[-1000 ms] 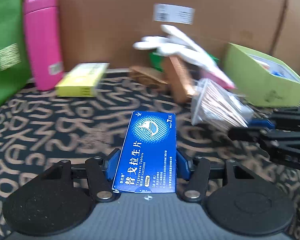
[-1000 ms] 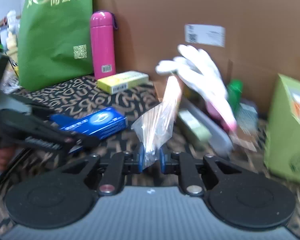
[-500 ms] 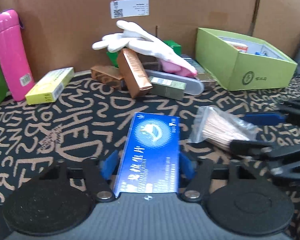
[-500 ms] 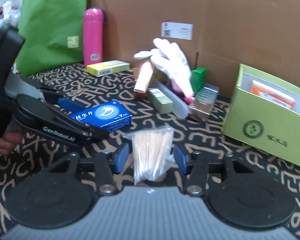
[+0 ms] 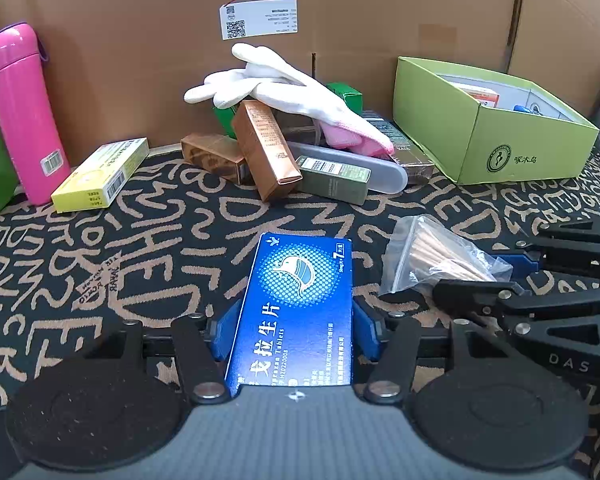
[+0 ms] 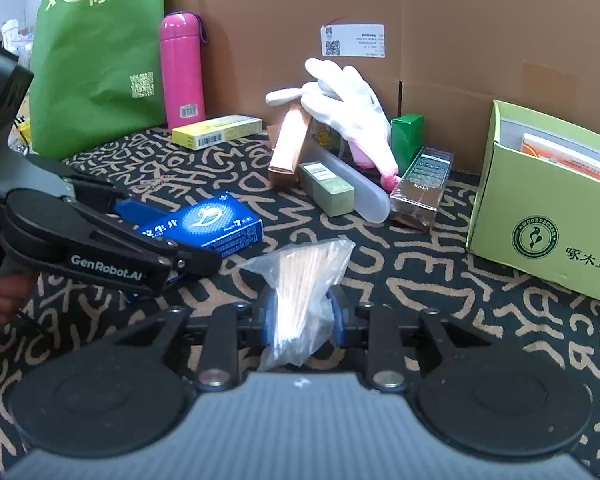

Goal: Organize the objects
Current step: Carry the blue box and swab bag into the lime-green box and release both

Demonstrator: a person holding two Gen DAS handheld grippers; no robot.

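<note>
A blue tablet box (image 5: 296,308) lies flat on the patterned cloth between my left gripper's (image 5: 294,330) blue pads, which press its sides; it also shows in the right wrist view (image 6: 208,222). A clear bag of wooden sticks (image 6: 300,300) sits between my right gripper's (image 6: 302,316) pads, which are closed on it; the bag also shows in the left wrist view (image 5: 432,258). A lime green open box (image 5: 488,128) with items inside stands at the right (image 6: 548,208).
A pile of small boxes (image 5: 266,148), a white glove (image 5: 284,84) and a clear case (image 5: 364,166) lies against the cardboard wall (image 5: 340,40). A pink bottle (image 5: 24,112), a yellow box (image 5: 100,174) and a green bag (image 6: 96,52) stand at the left.
Both grippers came down to the cloth and opened half a second ago; now both have closed in again on the blue box and the stick bag.
</note>
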